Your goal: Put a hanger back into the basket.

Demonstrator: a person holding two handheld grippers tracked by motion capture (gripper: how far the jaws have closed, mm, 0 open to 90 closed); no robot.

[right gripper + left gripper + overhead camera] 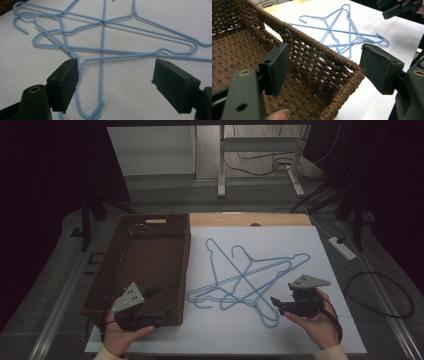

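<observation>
Several light blue wire hangers (pixel 243 276) lie crossed in a loose pile on the white table top. A brown woven basket (pixel 112 275) stands to their left, with nothing visible inside. My left gripper (pixel 161 301) is open, held over the basket's near right corner; in the left gripper view its jaws (pixel 327 62) straddle the basket rim (pixel 317 47), with the hangers (pixel 342 32) beyond. My right gripper (pixel 283 294) is open just right of the pile's near end. Its jaws (pixel 115 75) hang above the hangers (pixel 103 23) with nothing between them.
The white sheet (pixel 300 245) covers the table right of the basket. A wooden strip (pixel 250 219) runs along the far edge. On the floor to the right lie a power strip (pixel 342 247) and cables. The right gripper (pixel 397 8) shows far off in the left gripper view.
</observation>
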